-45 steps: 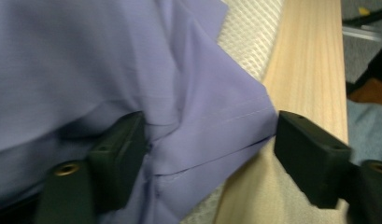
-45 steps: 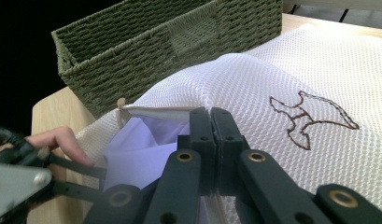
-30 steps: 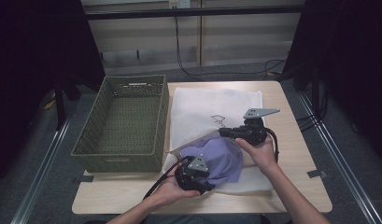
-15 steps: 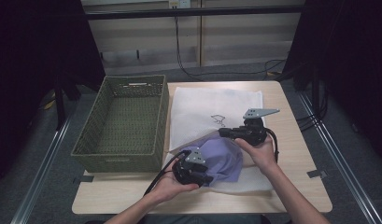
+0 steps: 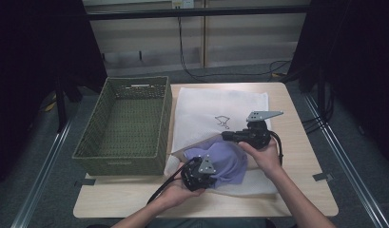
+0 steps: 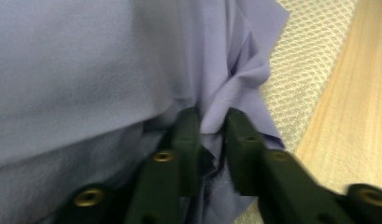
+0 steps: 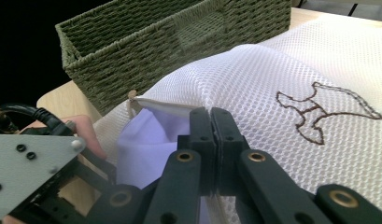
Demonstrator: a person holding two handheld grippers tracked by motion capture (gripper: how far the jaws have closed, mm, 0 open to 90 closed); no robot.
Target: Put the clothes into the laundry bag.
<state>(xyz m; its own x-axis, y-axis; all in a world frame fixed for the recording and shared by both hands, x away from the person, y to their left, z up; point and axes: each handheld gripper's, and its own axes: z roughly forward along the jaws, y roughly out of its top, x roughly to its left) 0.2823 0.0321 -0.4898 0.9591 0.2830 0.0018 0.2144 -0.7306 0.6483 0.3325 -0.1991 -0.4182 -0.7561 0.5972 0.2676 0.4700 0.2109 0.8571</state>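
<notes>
The left gripper (image 6: pixel 212 123) jaws have just been closing and now pinch a fold of the lavender cloth (image 6: pixel 86 70) between them; the right gripper (image 7: pixel 210 116) jaws clench the white mesh bag (image 7: pixel 282 70) rim, cloth just beneath.

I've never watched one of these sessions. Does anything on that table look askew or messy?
Nothing is spilled or damaged. The purple cloth is bunched up and hangs half out of the white mesh bag, whose opening edge is lifted, beside the green basket.
</notes>
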